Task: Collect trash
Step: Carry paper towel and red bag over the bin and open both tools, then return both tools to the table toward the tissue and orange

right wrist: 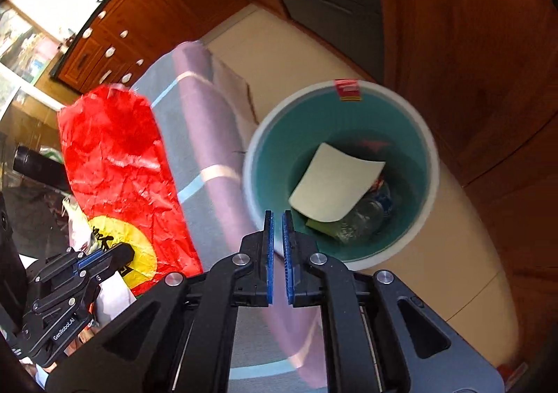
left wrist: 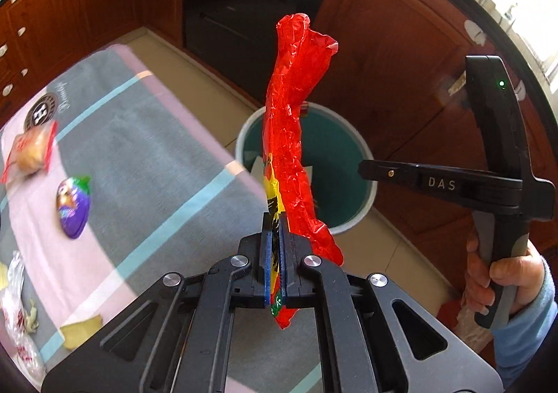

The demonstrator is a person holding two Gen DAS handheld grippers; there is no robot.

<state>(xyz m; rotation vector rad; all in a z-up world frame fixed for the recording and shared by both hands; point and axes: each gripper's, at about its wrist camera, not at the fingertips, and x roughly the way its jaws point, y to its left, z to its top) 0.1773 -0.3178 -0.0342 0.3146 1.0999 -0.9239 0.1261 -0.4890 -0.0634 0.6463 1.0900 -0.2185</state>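
Partway through the collecting, judging by the scene. Already lying in the teal bin (right wrist: 340, 169) on the floor: a white card (right wrist: 336, 183), a clear plastic bottle (right wrist: 362, 218) and some scraps beneath. Still waiting on the cloth-covered table (left wrist: 146, 155), toward its far-left part: a bagged bun in a red-edged packet (left wrist: 29, 152) and a purple foil wrapper (left wrist: 74, 206); more crumpled plastic (left wrist: 17, 319) and a yellow scrap (left wrist: 82, 330) nearer the left edge.

Carrying the red wrapper (left wrist: 296, 134) in the left gripper (left wrist: 275, 229), blue pads pressed together on its yellow-and-black printed end, the long crinkled red part standing up beyond the fingertips. Hanging past the table's right edge, lined up in the left wrist view with the bin's opening, though whether truly above the rim is hard to tell. Probably needing only a little more travel before letting go.

Holding nothing in the right gripper (right wrist: 278, 218): pads almost together, a thin gap showing between them, pointing down near the bin's near-left rim, beside the table's edge. Gripping its handle: a hand (left wrist: 502, 274) in a blue sleeve.
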